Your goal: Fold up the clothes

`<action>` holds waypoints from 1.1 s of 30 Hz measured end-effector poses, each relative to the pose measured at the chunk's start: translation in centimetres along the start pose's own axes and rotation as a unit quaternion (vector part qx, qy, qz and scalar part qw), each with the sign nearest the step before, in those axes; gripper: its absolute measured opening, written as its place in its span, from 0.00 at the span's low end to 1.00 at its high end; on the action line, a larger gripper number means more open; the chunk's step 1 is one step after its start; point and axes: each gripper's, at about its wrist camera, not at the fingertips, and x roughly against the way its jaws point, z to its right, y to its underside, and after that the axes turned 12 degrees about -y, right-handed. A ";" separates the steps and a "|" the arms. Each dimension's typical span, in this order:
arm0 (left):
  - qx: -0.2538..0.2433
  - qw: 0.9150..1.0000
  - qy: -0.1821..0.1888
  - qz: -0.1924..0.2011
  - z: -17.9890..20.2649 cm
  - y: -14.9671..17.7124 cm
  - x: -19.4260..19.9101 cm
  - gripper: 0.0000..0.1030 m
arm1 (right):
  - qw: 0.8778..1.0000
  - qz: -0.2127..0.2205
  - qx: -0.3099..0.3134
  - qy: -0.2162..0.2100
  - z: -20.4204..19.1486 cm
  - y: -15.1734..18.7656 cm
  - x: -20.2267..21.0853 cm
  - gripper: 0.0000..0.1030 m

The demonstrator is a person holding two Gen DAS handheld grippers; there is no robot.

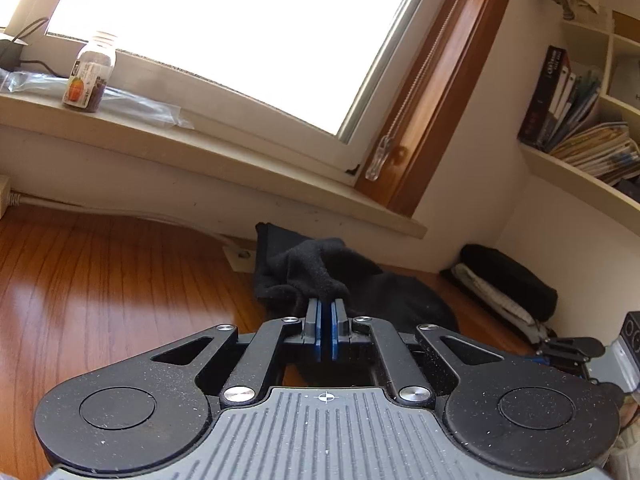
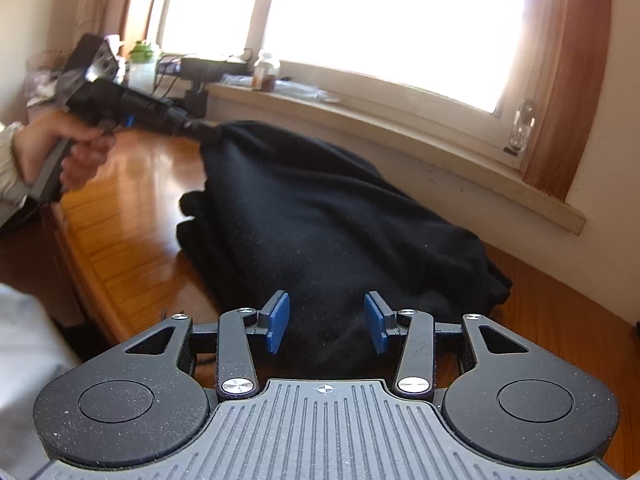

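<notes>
Much of the black garment point(image 1: 352, 280) is hidden in the left wrist view: its near part is covered by the left gripper point(image 1: 326, 304) and that gripper's black linkage, and the dark folds run together so that neither sleeves nor collar can be made out. The window above is blown out to white, and nothing is seen through it. In the right wrist view the scene is blurred, the objects on the sill are hard to identify, and the near edge of the garment is cut off behind the right gripper point(image 2: 326, 322).

The garment is seen lying in a heap on the wooden tabletop point(image 1: 100, 280), below the window sill point(image 1: 200, 136) and close to the wall. A raised bunch of its cloth is pinched at the tips of the left gripper, whose blue pads point(image 1: 318, 320) are pressed almost together on the fabric. In the right wrist view the same gripper is seen at the far left corner of the garment, held by a hand point(image 2: 68, 148), with the cloth drawn up to a point there.

The right gripper is held over the near end of the garment with its jaws spread apart; cloth is seen between the blue pads, but no contact with them can be made out.
</notes>
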 end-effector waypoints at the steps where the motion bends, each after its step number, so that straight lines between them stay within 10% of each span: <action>1: -0.002 1.000 -0.002 -0.003 0.0 0.0 -0.2 0.04 | 1.000 -0.005 0.005 -0.003 -0.2 0.0 -0.2 0.42; 12: -0.004 1.000 -0.007 -0.022 -0.4 0.9 -1.4 0.04 | 0.996 -0.058 0.074 0.007 -2.1 0.1 -2.0 0.48; 18: -0.020 0.999 0.043 -0.003 0.1 -0.3 0.7 0.04 | 0.994 -0.053 0.088 0.040 -0.9 -1.3 0.2 0.08; 24: -0.056 0.996 0.071 -0.007 2.1 -1.0 3.7 0.03 | 0.993 -0.003 0.087 0.081 0.5 -3.7 5.2 0.07; 28: -0.068 0.990 0.079 -0.095 2.1 3.3 3.2 0.04 | 0.993 -0.058 0.087 0.052 0.2 -1.8 4.4 0.09; 33: -0.056 0.990 0.088 -0.092 1.7 3.7 4.6 0.04 | 0.997 -0.057 0.041 0.039 1.2 0.5 4.4 0.24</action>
